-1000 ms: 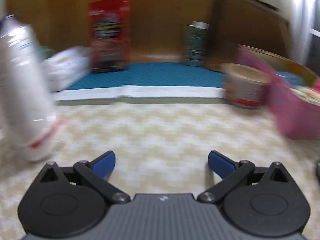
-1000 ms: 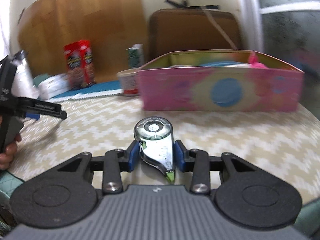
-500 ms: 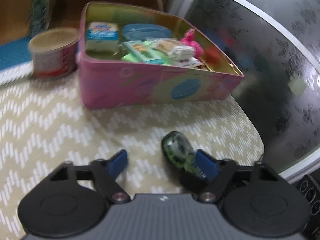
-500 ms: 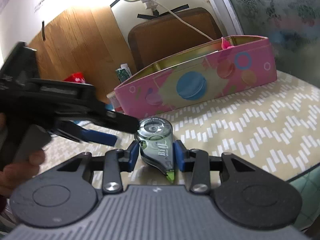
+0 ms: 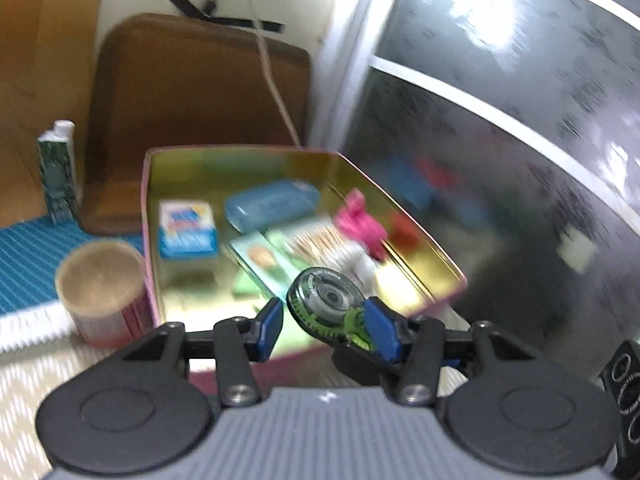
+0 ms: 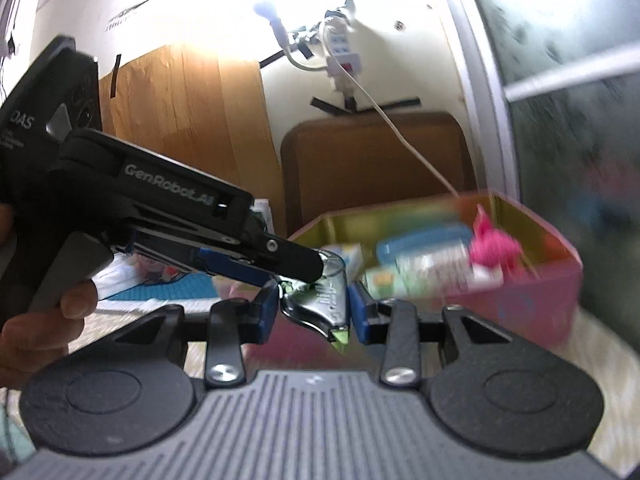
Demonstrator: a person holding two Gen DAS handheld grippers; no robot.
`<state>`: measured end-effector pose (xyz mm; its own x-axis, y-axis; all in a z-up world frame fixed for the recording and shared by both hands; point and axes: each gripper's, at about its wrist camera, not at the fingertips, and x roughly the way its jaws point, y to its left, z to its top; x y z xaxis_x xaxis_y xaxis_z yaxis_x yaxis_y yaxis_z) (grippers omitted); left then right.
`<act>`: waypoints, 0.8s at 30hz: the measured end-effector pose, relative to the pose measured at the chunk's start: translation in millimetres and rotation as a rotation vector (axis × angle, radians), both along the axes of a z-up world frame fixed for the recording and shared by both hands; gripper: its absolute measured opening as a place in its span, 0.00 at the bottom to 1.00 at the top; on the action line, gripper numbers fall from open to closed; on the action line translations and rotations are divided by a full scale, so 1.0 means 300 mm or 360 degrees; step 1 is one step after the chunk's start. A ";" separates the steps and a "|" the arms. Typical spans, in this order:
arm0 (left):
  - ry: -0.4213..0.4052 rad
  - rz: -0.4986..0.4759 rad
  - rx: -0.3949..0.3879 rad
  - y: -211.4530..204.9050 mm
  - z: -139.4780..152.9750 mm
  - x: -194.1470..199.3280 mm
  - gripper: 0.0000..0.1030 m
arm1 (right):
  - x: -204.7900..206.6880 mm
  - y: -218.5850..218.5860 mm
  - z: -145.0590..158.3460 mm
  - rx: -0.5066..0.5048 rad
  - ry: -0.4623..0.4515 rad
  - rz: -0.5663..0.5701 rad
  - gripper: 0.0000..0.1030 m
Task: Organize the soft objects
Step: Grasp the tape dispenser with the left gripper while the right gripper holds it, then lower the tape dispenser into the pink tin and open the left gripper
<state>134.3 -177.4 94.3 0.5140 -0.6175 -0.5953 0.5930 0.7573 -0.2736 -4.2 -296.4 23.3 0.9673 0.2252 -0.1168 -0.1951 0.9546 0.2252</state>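
A pale tabletop [image 5: 24,376] with a zigzag weave carries the things, and a blue ribbed mat [image 5: 24,256] lies at its far left. Behind stand a brown chair back [image 5: 200,120], a wooden panel [image 6: 180,120] and a cream wall with a white power strip [image 6: 340,50] and its cord; a dark frosted glass door [image 5: 520,140] fills the right.

The correction tape dispenser [image 6: 320,296], clear-shelled with a green tip and green gears, is held up in the air just near of the pink tin box [image 5: 146,240]. The right gripper [image 6: 312,312] has its blue fingers [image 6: 360,312] pinching the dispenser's body. The left gripper [image 5: 326,326] reaches in from the left, its black tip touching the dispenser's round end; its fingers [image 5: 268,328] sit close on either side of the wheel, the right one against it, but whether they actually press it I cannot tell.

The box has a gold inside and holds a blue-and-white packet [image 5: 186,226], a blue case [image 5: 272,204], flat green packets [image 5: 264,260] and something pink [image 5: 358,224], all blurred. A round paper tub [image 5: 98,288] stands touching the box's left wall, and a green carton [image 5: 58,172] stands farther back on the left.
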 end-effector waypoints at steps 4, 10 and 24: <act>-0.0011 0.0092 0.0010 -0.027 -0.007 0.120 0.46 | 0.151 -0.001 0.043 -0.0042 0.0025 0.0000 0.40; 0.0050 0.0228 0.0137 -0.055 -0.090 0.238 0.59 | 0.315 0.010 0.013 -0.0137 0.0149 -0.0068 0.41; -0.0226 0.0371 0.0298 0.034 -0.043 0.007 0.94 | 0.048 -0.060 -0.005 0.0207 0.0090 -0.0258 0.42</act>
